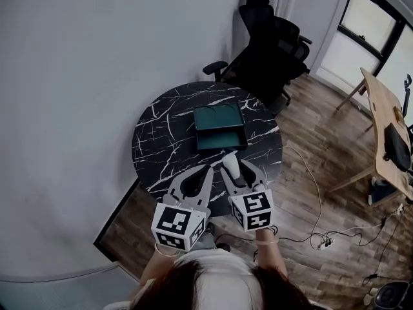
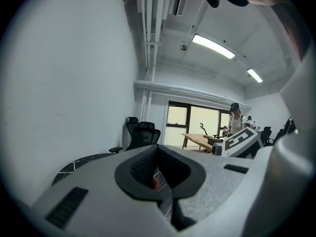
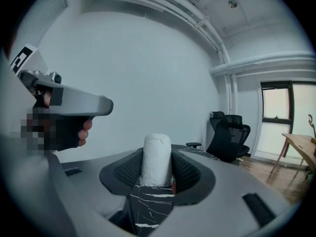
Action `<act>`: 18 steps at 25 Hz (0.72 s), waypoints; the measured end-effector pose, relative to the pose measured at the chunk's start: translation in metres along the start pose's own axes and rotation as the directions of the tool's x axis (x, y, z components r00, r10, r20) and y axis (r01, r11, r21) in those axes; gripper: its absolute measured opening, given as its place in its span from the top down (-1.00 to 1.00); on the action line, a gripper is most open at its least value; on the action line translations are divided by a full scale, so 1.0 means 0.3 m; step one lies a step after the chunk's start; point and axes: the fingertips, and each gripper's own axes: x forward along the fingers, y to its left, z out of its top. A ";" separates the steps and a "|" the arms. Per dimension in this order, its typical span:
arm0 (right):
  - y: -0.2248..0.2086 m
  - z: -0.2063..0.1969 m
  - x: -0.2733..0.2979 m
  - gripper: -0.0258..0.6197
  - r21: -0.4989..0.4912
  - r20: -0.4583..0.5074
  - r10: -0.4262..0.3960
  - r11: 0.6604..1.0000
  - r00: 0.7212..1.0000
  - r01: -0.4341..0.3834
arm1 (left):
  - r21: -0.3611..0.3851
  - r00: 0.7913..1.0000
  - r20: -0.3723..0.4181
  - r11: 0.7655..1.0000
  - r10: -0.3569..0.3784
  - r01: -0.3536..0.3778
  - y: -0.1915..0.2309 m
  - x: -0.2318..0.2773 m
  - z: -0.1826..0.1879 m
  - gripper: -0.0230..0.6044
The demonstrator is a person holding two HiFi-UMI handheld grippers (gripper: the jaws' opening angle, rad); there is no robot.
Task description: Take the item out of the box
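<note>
Clamped upright in the right gripper (image 3: 158, 179), a white roll (image 3: 157, 154), out of the open green box (image 1: 219, 117) and above the near edge of the black marble table (image 1: 161, 141). Just left of it, jaws pressed together on nothing, the left gripper (image 2: 159, 174). Beyond the table, black office chairs (image 1: 274, 44).

I find this to be an office. Black mesh office chairs (image 1: 274, 44) stand against the plain white wall (image 1: 97, 57), behind a round black marble-pattern table (image 1: 155, 141). A long wooden desk (image 1: 384, 118) sits near the large dark-framed windows (image 1: 371, 19). The floor (image 1: 316, 128) is wood plank, with loose cables (image 1: 314, 185) running to a power strip (image 1: 324, 242). Overhead, my left gripper view records strip lights (image 2: 213, 46) and exposed white pipes (image 2: 148, 28). A person (image 2: 235, 120) stands by the desk at the far end.
</note>
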 end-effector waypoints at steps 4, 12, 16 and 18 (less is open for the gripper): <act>0.014 0.012 -0.050 0.31 -0.003 0.012 0.007 1.000 1.000 -0.007 | 0.003 1.000 0.000 1.000 0.002 -0.002 -0.035 -0.024 -0.001 0.90; 0.031 0.019 -0.154 0.31 -0.002 0.039 0.013 1.000 0.999 -0.013 | -0.001 1.000 0.004 1.000 0.016 -0.016 -0.100 -0.073 -0.008 0.90; 0.037 0.021 -0.208 0.31 -0.002 0.053 0.013 1.000 0.999 -0.013 | -0.002 1.000 0.002 1.000 0.023 -0.023 -0.129 -0.089 -0.014 0.90; 0.040 0.020 -0.238 0.31 -0.001 0.060 0.013 1.000 0.998 -0.012 | -0.003 1.000 0.002 1.000 0.024 -0.023 -0.146 -0.098 -0.018 0.90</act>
